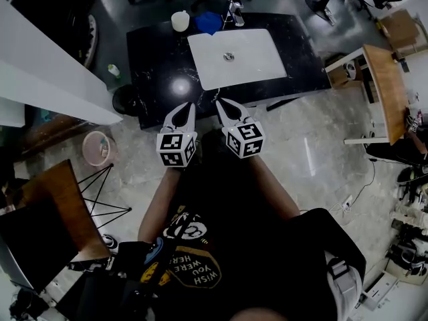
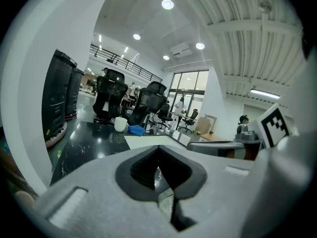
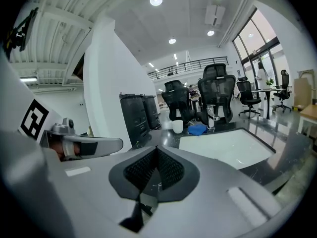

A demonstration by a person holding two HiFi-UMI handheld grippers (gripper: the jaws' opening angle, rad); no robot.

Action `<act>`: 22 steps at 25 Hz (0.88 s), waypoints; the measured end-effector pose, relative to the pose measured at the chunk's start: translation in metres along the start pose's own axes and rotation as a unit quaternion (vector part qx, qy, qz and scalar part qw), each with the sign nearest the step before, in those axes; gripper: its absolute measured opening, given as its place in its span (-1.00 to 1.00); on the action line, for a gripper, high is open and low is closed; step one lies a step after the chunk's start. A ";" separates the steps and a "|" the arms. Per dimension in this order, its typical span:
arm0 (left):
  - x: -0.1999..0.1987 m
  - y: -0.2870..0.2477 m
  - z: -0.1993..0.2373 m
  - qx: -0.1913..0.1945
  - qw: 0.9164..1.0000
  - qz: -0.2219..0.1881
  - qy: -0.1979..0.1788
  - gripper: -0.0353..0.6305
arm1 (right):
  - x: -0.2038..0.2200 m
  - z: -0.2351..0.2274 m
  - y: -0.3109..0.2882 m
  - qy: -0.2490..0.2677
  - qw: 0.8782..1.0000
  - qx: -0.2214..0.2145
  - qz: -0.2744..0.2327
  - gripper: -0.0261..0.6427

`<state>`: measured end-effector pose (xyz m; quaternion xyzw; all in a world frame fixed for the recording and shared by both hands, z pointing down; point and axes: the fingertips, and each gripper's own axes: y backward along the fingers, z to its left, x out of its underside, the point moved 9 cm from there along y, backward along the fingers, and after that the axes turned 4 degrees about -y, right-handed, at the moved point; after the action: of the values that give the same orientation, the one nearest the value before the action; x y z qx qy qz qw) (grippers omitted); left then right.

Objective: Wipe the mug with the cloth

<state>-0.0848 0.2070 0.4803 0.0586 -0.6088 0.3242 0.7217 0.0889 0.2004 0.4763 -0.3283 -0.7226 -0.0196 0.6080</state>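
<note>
White mug (image 1: 180, 21) stands upright near the far edge of the black marble table (image 1: 160, 65), toward its left end. Just beside it on the right lies the blue cloth (image 1: 208, 23), crumpled. Neither carries any lettering that can be read. Right of the cloth is a metal faucet (image 1: 235, 12), at the far rim of a white basin (image 1: 261, 62) set into the tabletop with a round drain in its middle.

Both tongs are held well short of the mug, at the near edge of the table in front of the person's chest. The left gripper (image 1: 189, 105) has its jaws pressed together with nothing between them; the right gripper (image 1: 219, 103) is likewise closed and empty. Each carries a cube of black-and-white square markers, patterns only, no words.

From the gripper views the mug (image 2: 120, 124) and cloth (image 2: 136, 130) show small and far off, with black office chairs (image 3: 217, 95) behind.

On the person's dark shirt (image 1: 221, 199) a yellow-edged badge reads "WISH YOU WERE HERE", upside down in the head view.
</note>
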 end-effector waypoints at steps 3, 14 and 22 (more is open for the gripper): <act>0.002 -0.001 -0.001 0.002 1.000 0.000 0.013 -0.88 | 0.002 0.001 0.003 0.004 1.000 0.002 0.012 -0.91; -0.004 -0.024 0.002 0.044 0.998 0.026 0.048 -0.88 | -0.005 -0.018 -0.022 -0.008 0.999 -0.019 0.030 -0.91; -0.037 -0.081 0.019 0.021 0.999 0.024 0.038 -0.88 | -0.033 -0.063 -0.071 -0.011 0.998 -0.044 0.037 -0.91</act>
<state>-0.0590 0.1200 0.4763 0.0469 -0.5750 0.3563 0.7350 0.1099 0.1026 0.4895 -0.3814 -0.7149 -0.0256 0.5855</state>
